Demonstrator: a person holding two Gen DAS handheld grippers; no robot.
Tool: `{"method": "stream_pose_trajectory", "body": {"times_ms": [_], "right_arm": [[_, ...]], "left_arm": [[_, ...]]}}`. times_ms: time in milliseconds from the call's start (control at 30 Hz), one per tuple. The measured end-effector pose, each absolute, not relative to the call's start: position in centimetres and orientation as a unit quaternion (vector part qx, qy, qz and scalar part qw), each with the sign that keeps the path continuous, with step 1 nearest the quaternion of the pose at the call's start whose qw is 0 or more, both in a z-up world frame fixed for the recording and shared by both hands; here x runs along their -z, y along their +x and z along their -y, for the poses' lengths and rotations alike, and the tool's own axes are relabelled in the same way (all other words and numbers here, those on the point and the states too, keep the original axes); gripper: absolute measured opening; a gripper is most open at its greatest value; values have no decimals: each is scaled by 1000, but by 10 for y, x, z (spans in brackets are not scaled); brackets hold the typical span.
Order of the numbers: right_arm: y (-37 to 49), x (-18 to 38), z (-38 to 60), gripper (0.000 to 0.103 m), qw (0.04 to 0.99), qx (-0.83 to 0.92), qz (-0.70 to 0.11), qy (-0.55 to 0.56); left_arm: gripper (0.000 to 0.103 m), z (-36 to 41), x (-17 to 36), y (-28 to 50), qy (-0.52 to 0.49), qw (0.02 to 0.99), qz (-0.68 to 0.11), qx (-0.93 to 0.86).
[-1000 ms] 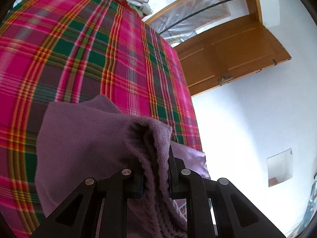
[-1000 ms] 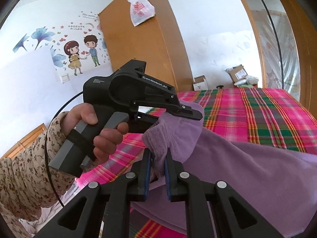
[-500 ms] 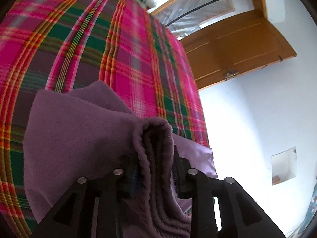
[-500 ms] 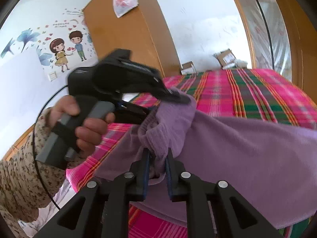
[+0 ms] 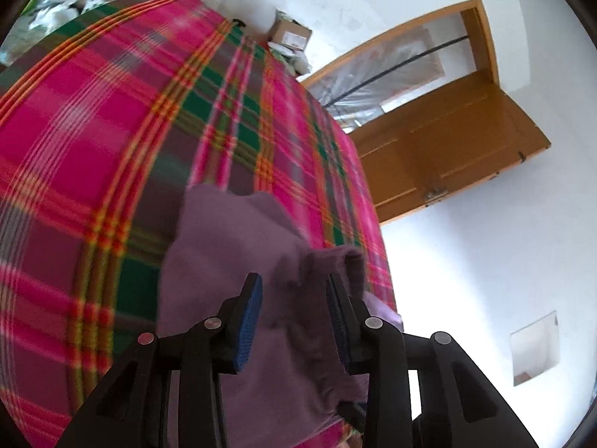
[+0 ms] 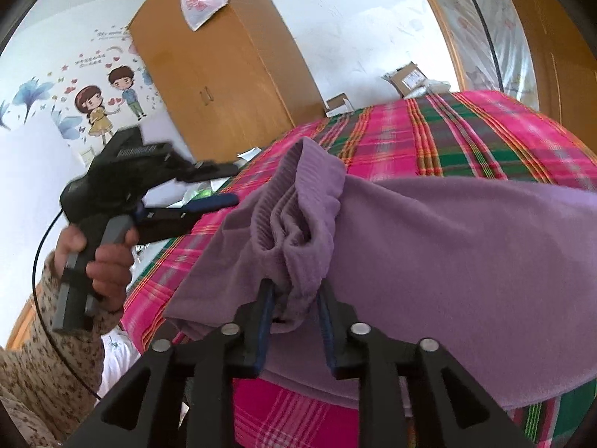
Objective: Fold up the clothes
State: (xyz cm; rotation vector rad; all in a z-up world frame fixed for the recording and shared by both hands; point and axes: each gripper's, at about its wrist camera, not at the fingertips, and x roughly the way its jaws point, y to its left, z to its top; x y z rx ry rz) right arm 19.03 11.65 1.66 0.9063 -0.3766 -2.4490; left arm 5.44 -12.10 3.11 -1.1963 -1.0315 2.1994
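Note:
A purple knit garment (image 6: 447, 246) lies on the plaid bedspread (image 6: 466, 138) near the bed's near corner. Its ribbed cuff (image 6: 294, 224) stands bunched up just ahead of my right gripper (image 6: 294, 298), whose jaws are parted with the fabric loose between them. My left gripper (image 5: 294, 287) is open over the same garment (image 5: 231, 246), its blue pads (image 5: 248, 310) apart and a fold of cloth slack between them. In the right wrist view the left gripper (image 6: 220, 183) is held away to the left of the cuff, by a hand in a floral sleeve.
The pink, green and orange plaid bed (image 5: 112, 119) fills the room's middle. A wooden wardrobe (image 6: 224, 74) and cardboard boxes (image 6: 406, 74) stand beyond it. A wooden door (image 5: 447, 142) is at the right. The bed's edge (image 6: 149, 317) drops off near the hand.
Both grippers have opened and let go of the garment's cuff. The garment has dropped onto the bed. The left gripper has drawn back to the left, away from the cuff.

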Motion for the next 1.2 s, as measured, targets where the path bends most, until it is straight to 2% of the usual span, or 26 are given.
{"method": "stream_pose_trajectory", "body": {"times_ms": [267, 433, 600, 767, 867, 933, 967, 1000, 1200], "right_arm": [[187, -15, -142, 39, 226, 899, 155, 340], [175, -20, -159, 50, 238, 888, 193, 344], [146, -31, -157, 50, 245, 887, 197, 338], [126, -27, -129, 50, 281, 875, 141, 367], [117, -14, -119, 50, 265, 869, 122, 398], [116, -9, -118, 45, 265, 867, 131, 401], [117, -9, -119, 39, 269, 866, 138, 399], [117, -8, -120, 28, 273, 864, 146, 398], [122, -20, -132, 23, 284, 854, 198, 388]], "left_arm": [[36, 136, -21, 78, -418, 199, 381, -800], [36, 140, -22, 92, -407, 189, 369, -814], [36, 137, -18, 107, -421, 189, 350, -815], [36, 137, -16, 111, -425, 182, 352, -814], [36, 136, -11, 109, -431, 178, 345, -815], [36, 137, -8, 108, -434, 175, 346, -813], [36, 138, -7, 107, -436, 174, 348, -812], [36, 139, -5, 106, -437, 172, 349, -811], [36, 139, -3, 105, -438, 170, 349, -811]]}}
